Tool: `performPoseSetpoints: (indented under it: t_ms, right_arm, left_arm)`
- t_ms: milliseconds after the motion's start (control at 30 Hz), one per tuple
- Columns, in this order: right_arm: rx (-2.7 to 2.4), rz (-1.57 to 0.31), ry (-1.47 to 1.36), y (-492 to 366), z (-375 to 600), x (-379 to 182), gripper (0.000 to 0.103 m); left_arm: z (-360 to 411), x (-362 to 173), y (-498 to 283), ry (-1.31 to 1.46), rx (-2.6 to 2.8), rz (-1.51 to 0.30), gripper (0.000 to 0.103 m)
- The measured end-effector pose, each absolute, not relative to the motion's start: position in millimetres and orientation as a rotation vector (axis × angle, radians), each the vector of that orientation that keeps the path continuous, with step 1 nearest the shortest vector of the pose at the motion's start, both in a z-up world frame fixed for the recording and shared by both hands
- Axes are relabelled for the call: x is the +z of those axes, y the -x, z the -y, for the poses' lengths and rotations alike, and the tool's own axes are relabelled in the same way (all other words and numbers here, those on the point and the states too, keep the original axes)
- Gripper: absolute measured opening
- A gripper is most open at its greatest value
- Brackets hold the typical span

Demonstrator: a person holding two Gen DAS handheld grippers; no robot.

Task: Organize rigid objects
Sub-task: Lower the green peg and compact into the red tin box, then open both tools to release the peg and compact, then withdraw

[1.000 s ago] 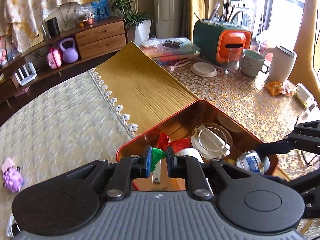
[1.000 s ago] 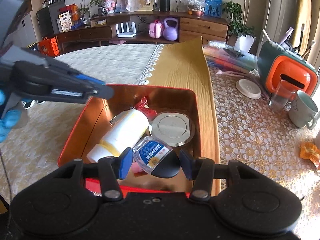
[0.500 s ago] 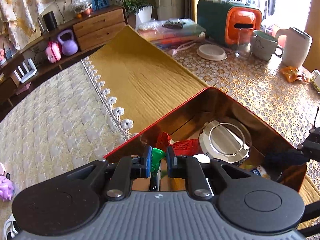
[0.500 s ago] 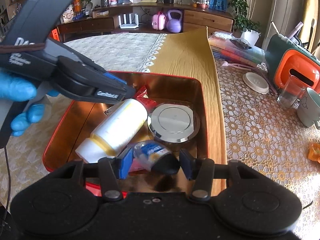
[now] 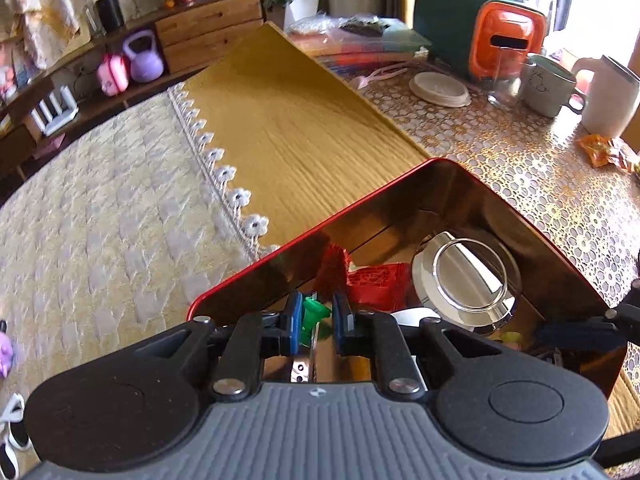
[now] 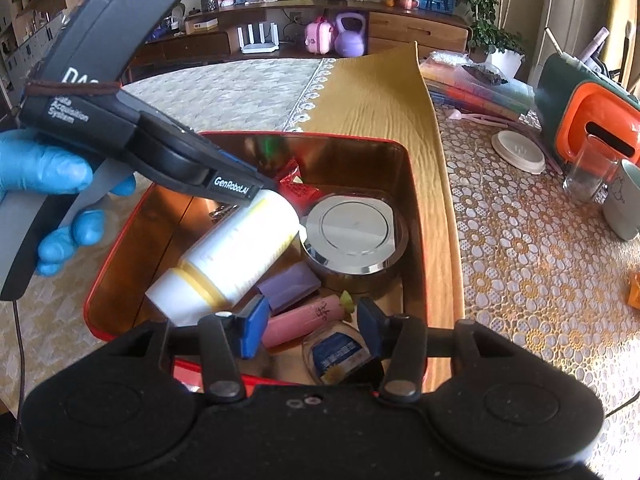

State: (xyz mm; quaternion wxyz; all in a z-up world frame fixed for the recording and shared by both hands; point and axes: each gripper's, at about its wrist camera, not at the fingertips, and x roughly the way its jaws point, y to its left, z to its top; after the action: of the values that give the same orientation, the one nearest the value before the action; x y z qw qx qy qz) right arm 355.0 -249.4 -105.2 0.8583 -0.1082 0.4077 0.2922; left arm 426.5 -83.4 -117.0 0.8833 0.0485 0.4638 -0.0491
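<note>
Red tin [image 6: 412, 184] w/ gold inside sits on the tabletop [image 6: 520, 248], near edge toward both grippers, already holding most of the rigid bits: white bottle [image 6: 236, 248] lying slantwise, round metal lid [image 6: 354, 228] beside it, red packet [image 6: 298, 188] at the far wall, purple block [image 6: 290, 286] and pink tube [image 6: 302, 318] nearer.

Left gripper [image 5: 316, 318], jaws nearly closed, pinches a small green piece [image 5: 314, 314] low over the tin's near-left corner. Right gripper [image 6: 310, 326]: jaws have just been opening; a small clear container w/ blue label [image 6: 338, 354] lies between them, pads not pressing on it, so prob. released.

Step in hand, as I read it: dropping items into the tin. Next: left jaws need to part so the green piece lands in the free corner, w/o knocking the bottle; right lifts clear.
</note>
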Motion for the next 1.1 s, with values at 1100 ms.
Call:
performPoseSetpoints:
  t_ms: [1100]
  right_arm:
    - [0.613, -0.770, 0.139, -305, 246, -52, 0.068]
  left_arm:
    - [53, -56, -333, -0.027, -0.193, -0.873, 0.015]
